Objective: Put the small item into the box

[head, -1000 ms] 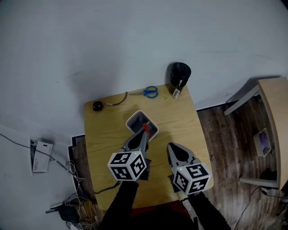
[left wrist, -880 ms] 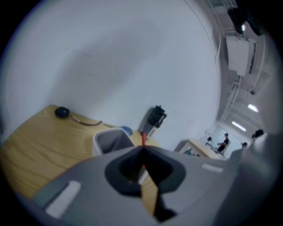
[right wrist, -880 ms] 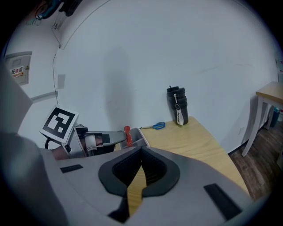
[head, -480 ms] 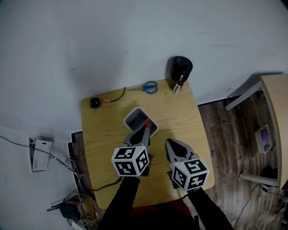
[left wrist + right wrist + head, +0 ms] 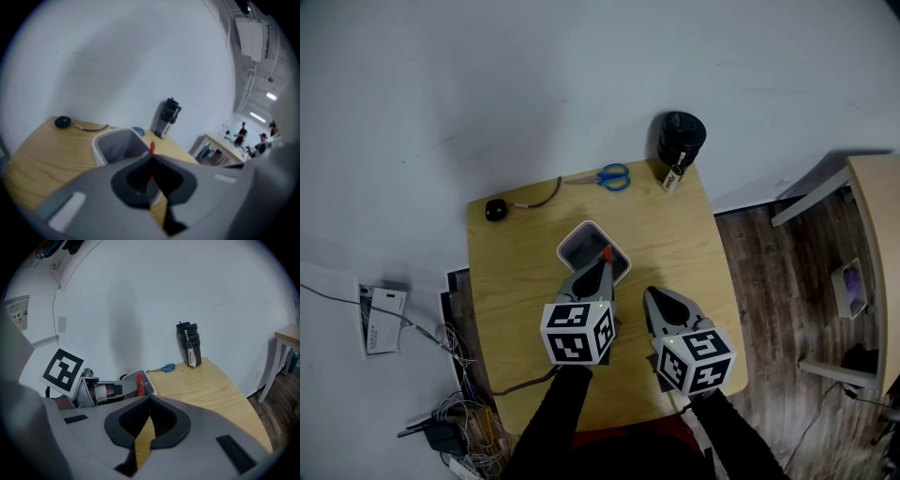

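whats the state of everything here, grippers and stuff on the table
left gripper: shut on the red item
red item: held upright at the box's edge, not inside yet
right gripper: shut, empty
box: open, looks empty
scissors: lying flat, blades look closed
bottle: upright, cap on

White wall behind a wooden table, dark plank floor beside.
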The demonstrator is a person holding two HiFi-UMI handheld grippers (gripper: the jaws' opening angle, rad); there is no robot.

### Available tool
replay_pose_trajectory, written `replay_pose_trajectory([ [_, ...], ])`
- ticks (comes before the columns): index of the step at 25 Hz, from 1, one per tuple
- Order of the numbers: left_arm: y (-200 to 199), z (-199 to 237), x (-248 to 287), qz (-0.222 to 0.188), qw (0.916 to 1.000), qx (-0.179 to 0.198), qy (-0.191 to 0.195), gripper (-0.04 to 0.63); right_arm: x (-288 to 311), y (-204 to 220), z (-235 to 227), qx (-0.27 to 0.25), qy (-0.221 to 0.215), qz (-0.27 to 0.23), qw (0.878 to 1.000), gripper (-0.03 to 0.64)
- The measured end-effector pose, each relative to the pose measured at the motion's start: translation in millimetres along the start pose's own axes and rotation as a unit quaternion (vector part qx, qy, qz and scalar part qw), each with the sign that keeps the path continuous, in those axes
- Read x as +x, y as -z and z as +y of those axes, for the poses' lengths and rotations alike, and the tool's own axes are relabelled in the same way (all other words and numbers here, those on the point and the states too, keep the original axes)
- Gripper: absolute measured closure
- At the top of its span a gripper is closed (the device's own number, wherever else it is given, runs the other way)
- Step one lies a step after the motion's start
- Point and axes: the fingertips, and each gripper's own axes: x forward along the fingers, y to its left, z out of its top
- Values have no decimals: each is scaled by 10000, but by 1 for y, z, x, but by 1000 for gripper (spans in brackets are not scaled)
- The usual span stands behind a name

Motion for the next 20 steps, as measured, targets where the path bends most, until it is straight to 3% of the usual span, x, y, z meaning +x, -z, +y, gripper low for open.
replay_pose_trajectory([
  [20,2,2,5,130,9994,314,-99,584,6,5,0,49,0,83,10000,609],
])
